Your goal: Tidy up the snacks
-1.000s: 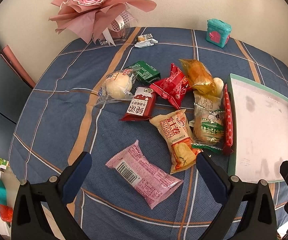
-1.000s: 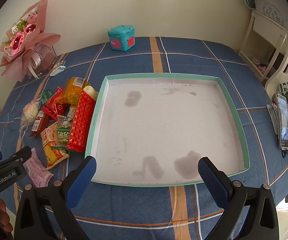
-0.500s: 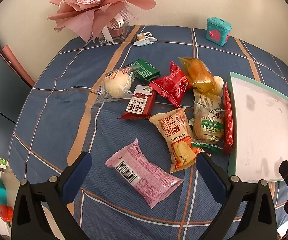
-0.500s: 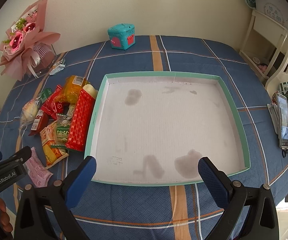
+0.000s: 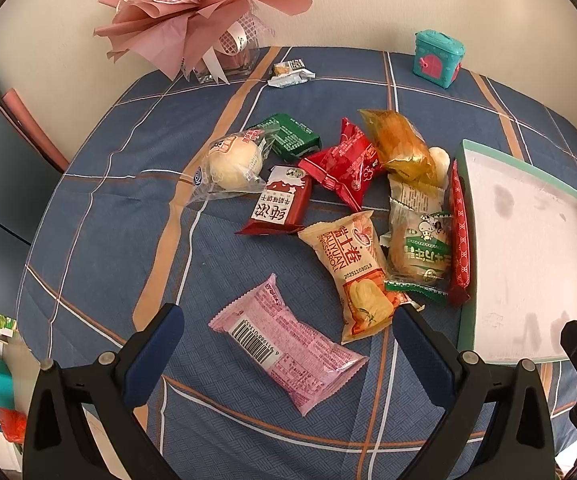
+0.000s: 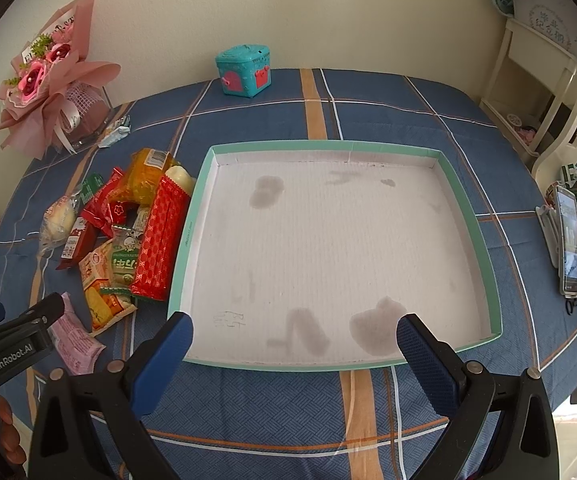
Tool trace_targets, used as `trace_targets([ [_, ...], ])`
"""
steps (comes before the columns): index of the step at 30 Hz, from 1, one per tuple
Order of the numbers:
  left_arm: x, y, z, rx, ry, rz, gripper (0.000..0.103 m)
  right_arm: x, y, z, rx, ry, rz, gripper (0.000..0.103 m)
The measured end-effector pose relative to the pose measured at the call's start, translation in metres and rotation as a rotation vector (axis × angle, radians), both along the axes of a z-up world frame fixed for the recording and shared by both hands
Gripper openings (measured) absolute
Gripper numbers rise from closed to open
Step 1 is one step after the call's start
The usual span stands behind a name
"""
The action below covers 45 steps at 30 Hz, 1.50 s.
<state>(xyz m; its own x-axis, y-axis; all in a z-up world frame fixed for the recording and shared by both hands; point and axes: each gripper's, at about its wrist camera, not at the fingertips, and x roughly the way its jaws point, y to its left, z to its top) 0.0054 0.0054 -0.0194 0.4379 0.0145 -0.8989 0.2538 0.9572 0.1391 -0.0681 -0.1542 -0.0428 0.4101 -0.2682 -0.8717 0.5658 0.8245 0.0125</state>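
Status: no snack loaded; left view shifts slightly since 1 s ago.

I see the tray [image 6: 484, 236] empty ahead of my wide right gripper [image 6: 294, 346]; the pink packet [image 5: 288, 342] lies between my wide left gripper [image 5: 288, 338] jaws, ungripped.

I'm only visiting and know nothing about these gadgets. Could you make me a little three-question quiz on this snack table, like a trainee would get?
1. True or false: the green-rimmed tray already holds a snack.
2. Which packet lies nearest the left gripper? A) pink barcode packet B) green packet C) orange packet
3. Fill in: the long red patterned packet lies against the tray's ____ wall, seen from the right gripper.

Key
1. False: it shows only stains on its white floor.
2. A: it lies just ahead of the open fingers.
3. Left.
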Motion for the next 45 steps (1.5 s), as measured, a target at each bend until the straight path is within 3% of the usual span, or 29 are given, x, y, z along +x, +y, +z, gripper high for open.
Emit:
trace_targets([
  [16, 0.004, 0.002, -0.003, 0.003, 0.016, 0.009, 0.103, 0.000, 0.001, -0.002, 0.004, 0.007, 0.002, 0.103],
  [20, 0.008, 0.009, -0.005, -0.002, 0.025, 0.054, 0.103, 0.002, 0.003, -0.004, 0.013, 0.010, 0.006, 0.103],
  [26, 0.022, 0.038, -0.025, -0.060, 0.142, 0.205, 0.103, 0.020, 0.017, -0.006, 0.065, -0.008, 0.062, 0.103],
  [31, 0.025, 0.053, -0.043, -0.117, 0.233, 0.275, 0.103, 0.041, 0.038, -0.010, 0.107, -0.029, 0.118, 0.103],
  [40, 0.030, 0.055, -0.072, -0.142, 0.337, 0.293, 0.095, 0.074, 0.058, -0.014, 0.144, -0.066, 0.181, 0.103],
  [45, 0.038, 0.053, -0.073, -0.127, 0.335, 0.278, 0.094, 0.089, 0.065, -0.019, 0.170, -0.066, 0.216, 0.099],
])
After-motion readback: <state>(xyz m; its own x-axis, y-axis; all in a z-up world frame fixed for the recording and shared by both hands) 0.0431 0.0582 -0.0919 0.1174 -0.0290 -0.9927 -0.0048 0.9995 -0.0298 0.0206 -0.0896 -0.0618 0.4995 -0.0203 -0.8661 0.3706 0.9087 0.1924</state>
